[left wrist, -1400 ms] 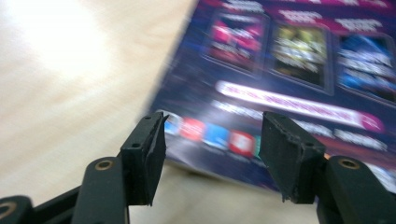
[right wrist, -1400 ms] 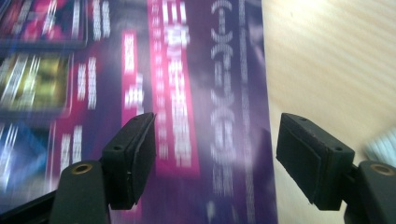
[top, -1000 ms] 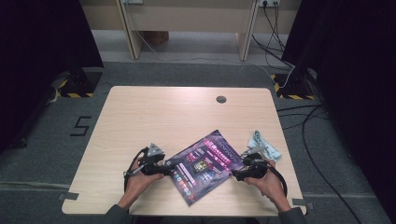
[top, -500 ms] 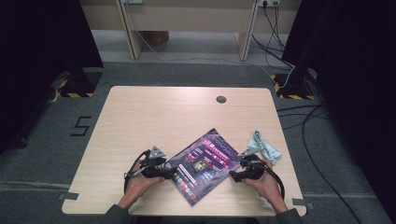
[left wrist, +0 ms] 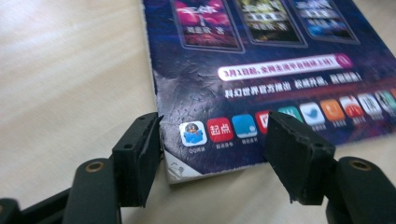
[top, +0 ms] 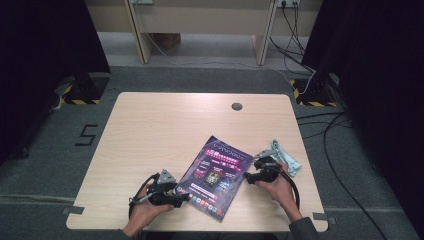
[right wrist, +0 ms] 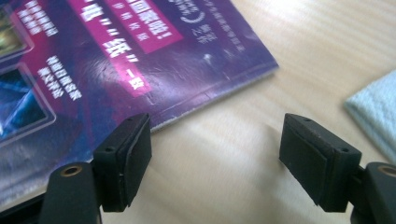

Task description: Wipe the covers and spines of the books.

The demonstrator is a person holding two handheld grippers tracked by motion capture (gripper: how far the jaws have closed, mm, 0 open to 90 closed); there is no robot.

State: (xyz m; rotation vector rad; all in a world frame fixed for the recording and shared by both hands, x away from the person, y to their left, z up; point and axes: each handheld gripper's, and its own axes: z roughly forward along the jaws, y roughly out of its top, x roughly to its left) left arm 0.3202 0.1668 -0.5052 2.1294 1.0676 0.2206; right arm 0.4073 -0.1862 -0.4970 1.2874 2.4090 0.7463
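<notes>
A purple magazine (top: 215, 170) lies flat and askew on the wooden table (top: 165, 125), near the front edge. My left gripper (top: 185, 196) points at its near left corner. In the left gripper view the open jaws (left wrist: 212, 149) straddle that corner of the magazine (left wrist: 261, 60), one pad beside the spine edge and the other over the cover. My right gripper (top: 246, 176) points at the right edge. Its jaws (right wrist: 215, 149) are open, with the left pad at the edge of the magazine (right wrist: 116, 56) and the right pad over bare table.
A light blue cloth (top: 286, 157) lies just right of the right hand, close to the table's right edge; it shows as a pale patch (right wrist: 373, 107) in the right gripper view. A small round grommet (top: 237, 106) sits near the far edge.
The magazine has slid a little to the left and turned. The left hand has drawn nearer the front edge, and the right hand has shifted slightly left.
</notes>
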